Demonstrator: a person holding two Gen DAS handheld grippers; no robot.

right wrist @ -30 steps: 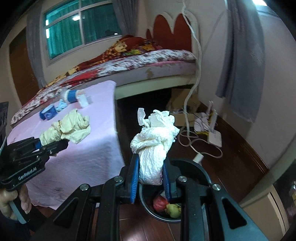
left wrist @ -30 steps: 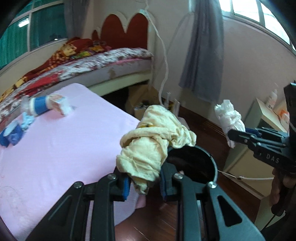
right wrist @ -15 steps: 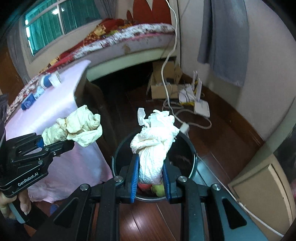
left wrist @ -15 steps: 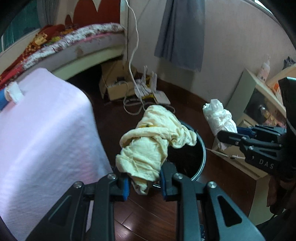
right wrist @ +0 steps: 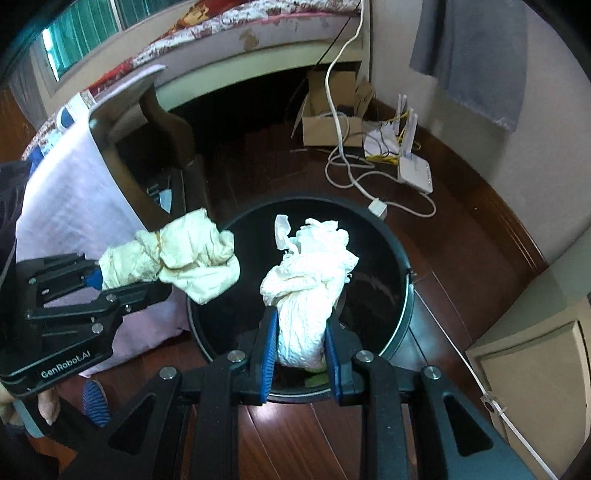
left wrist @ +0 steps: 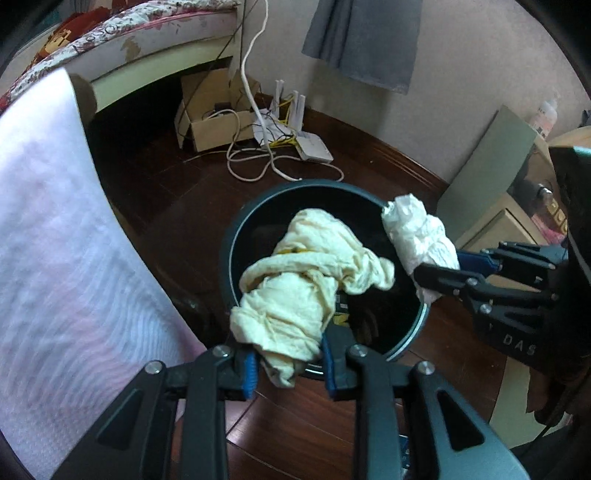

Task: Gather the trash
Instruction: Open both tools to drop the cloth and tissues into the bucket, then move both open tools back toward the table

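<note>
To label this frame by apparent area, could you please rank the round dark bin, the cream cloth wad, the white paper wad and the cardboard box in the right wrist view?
1. Round dark bin.
2-3. White paper wad and cream cloth wad: alike; nearness makes it unsure.
4. Cardboard box, farthest away.

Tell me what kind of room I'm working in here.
Most likely a bedroom in a home. A bed with a floral cover runs along the wall, a grey curtain hangs nearby, and a router with loose cables sits on the wood floor behind the bin.
</note>
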